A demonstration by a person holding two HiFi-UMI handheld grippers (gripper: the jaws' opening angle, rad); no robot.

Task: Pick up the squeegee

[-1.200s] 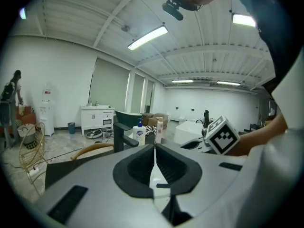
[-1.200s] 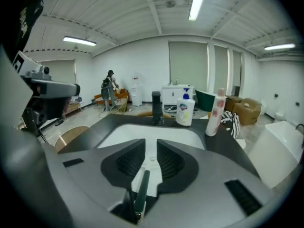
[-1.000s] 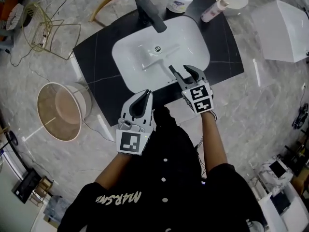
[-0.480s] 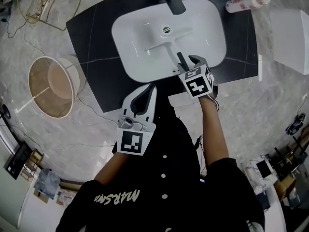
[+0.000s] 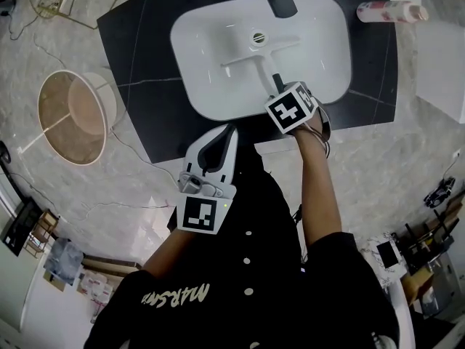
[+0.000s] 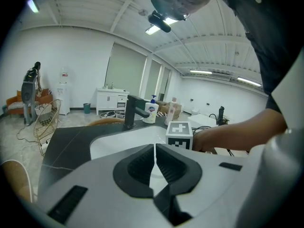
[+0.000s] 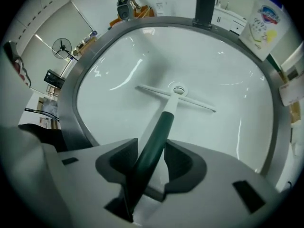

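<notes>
Closing on the squeegee's (image 7: 170, 106) dark handle, the right gripper (image 7: 151, 150) is straddling it, pads not yet clamped. It is lying in the sink (image 5: 211, 42). The left gripper (image 6: 155, 151) is hanging, jaws together, empty. Next I'd expect a firm squeeze, then a lift.

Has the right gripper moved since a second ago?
Yes: the right gripper advanced over the sink rim; its jaws are closing round the squeegee handle.

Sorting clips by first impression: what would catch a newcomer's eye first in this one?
The white sink in the black counter stands out, a squeegee lying in it, blade by the drain. The right gripper points down into it, jaws closing with the dark green handle between them. The left gripper hangs shut by the person's body.
</notes>
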